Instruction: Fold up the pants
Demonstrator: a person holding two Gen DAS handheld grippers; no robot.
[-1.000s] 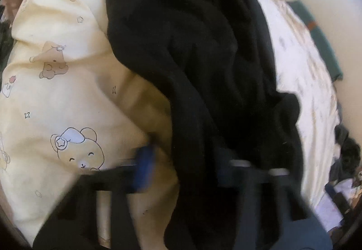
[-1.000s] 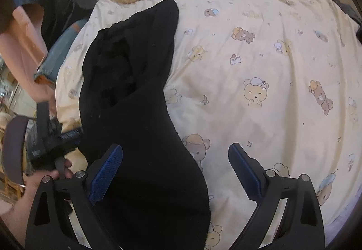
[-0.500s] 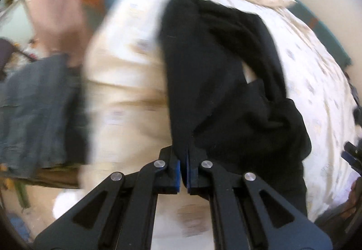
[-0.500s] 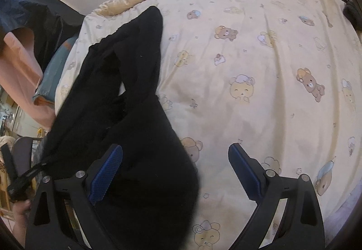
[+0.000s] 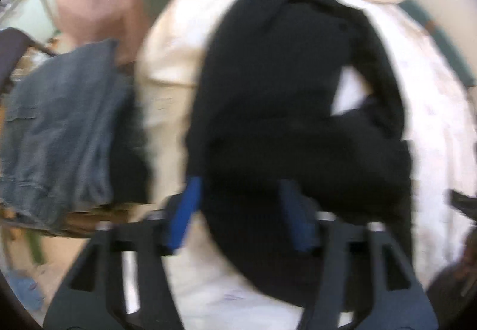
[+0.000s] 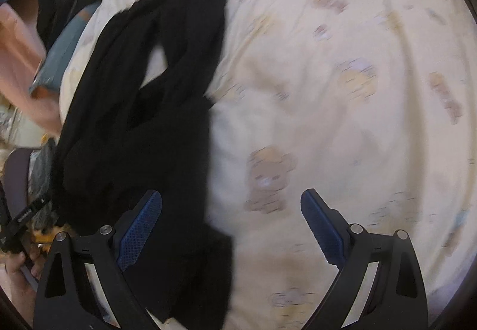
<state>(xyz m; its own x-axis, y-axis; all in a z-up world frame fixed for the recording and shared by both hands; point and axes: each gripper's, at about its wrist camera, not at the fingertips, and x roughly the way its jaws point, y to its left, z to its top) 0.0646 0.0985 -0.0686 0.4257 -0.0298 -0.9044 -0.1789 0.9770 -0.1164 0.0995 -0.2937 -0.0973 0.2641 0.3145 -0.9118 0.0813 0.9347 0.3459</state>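
Pants: black pants [image 6: 143, 109] lie rumpled on the bear-print sheet [image 6: 342, 91], along its left side in the right view, a pale gap of sheet showing through a fold.
Left gripper: the left gripper [image 5: 238, 210] hangs over the near end of the pants, jaws just sprung apart, blue pads clear of the cloth, nothing pinched.
Right gripper: the right gripper [image 6: 231, 228] gapes wide, its left pad over the pants' edge, the right pad over bare sheet.
Off the bed: folded jeans [image 5: 59, 127] lie left of the bed in the left view, blurred.

L gripper [image 5: 241, 210] just opened, R gripper [image 6: 231, 219] wide
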